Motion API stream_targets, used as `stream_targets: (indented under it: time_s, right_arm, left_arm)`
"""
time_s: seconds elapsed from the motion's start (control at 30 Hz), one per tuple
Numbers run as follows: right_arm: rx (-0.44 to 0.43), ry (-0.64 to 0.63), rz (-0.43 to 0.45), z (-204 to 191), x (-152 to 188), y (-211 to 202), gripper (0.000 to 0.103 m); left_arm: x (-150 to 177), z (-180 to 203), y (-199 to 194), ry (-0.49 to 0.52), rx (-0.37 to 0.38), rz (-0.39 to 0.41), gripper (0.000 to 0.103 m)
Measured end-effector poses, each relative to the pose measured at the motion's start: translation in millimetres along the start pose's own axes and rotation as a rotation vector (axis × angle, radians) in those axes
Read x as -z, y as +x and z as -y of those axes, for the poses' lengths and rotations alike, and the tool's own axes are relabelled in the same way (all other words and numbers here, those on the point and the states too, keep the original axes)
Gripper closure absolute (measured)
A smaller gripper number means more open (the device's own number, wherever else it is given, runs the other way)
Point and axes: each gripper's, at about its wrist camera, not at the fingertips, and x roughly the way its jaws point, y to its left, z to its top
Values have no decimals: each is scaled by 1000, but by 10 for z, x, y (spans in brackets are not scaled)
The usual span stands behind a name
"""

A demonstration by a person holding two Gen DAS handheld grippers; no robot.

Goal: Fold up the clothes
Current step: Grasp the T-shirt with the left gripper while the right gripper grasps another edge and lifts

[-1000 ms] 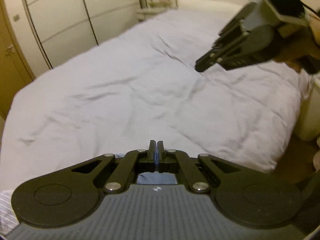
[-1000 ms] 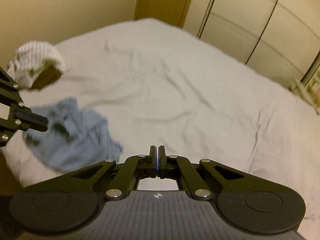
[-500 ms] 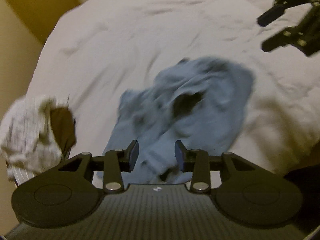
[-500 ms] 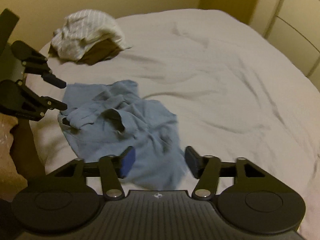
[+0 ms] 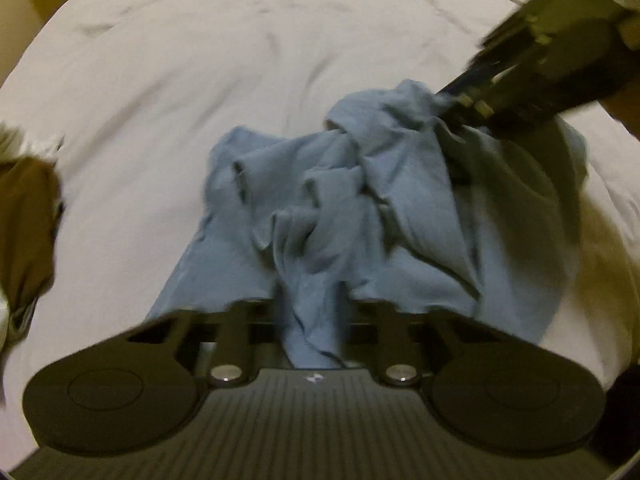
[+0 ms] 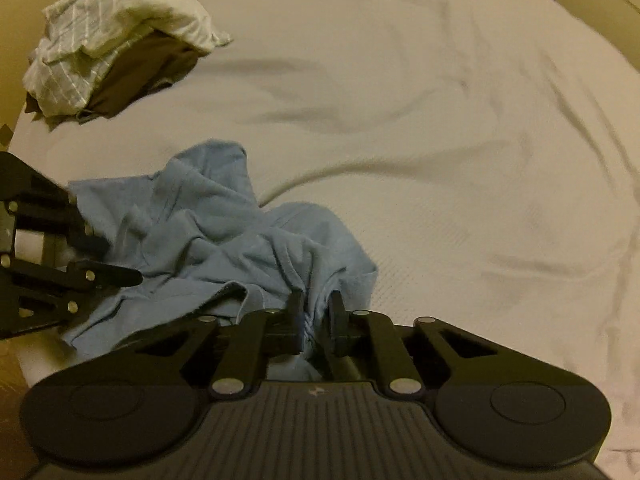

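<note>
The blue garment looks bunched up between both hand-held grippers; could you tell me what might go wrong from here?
1. The blue garment is crumpled, so the right hand-held gripper may have pinched several layers; lifting could raise a wad rather than an edge.
2. The left hand-held gripper has cloth between its fingers but looks only partly closed, so the fabric might slip out.
3. The striped and brown pile lies close by; spreading the garment could snag it.

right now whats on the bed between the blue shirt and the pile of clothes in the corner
Nothing: in the right wrist view, only bare, wrinkled white bedcover lies between the crumpled blue shirt and the pile of clothes.
</note>
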Motion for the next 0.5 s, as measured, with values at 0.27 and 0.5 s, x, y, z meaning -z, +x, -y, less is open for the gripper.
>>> stream_targets:
  time_s: [0.27,0.5]
  right_arm:
    - [180,120,109,518,548,-1381,98]
    - [400,252,107,950,1404,-2337,99]
  left_arm:
    - [-34,517,-814,79,74,103,102]
    - [-265,1303,-1326,108,205,185,102]
